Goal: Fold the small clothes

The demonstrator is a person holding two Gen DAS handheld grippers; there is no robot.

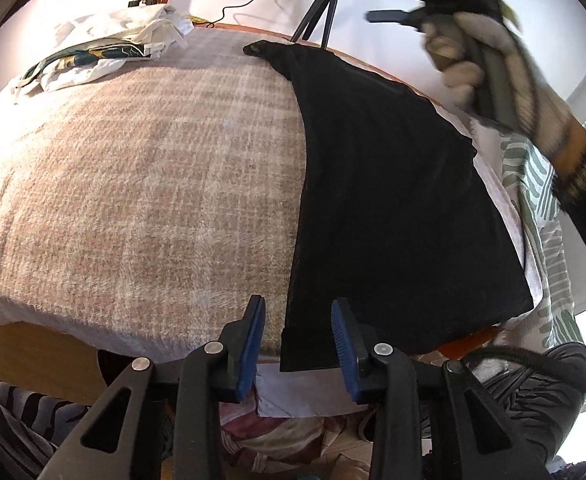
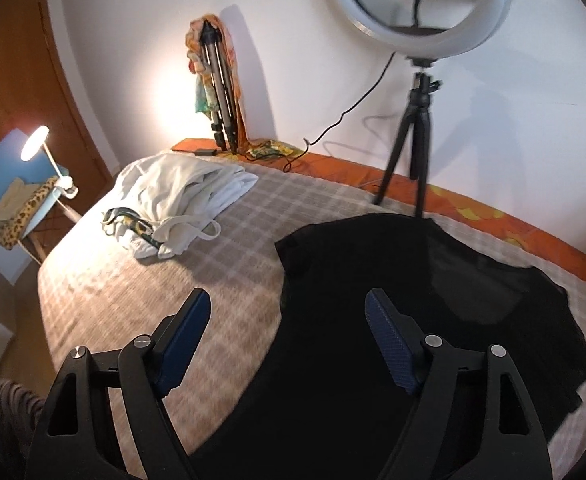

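A black T-shirt (image 1: 393,200) lies spread flat on the right side of a checked beige blanket (image 1: 133,180). My left gripper (image 1: 299,314) hovers at the shirt's near left corner, and the hem edge lies in the gap between its blue pads (image 1: 253,336), which do not press on it. In the right wrist view the same black T-shirt (image 2: 433,320) shows its neck and sleeves. My right gripper (image 2: 287,300) stands wide open above the shirt's left side, with nothing gripped. A gloved hand (image 1: 465,52) carries that gripper at the top right of the left wrist view.
A pile of white clothes (image 2: 181,196) lies at the blanket's (image 2: 165,280) far left. A ring light (image 2: 425,4) on a small tripod (image 2: 417,152) stands just behind the shirt. A folded tripod (image 2: 221,96) leans on the wall. A lit lamp (image 2: 37,144) and chair are at the left.
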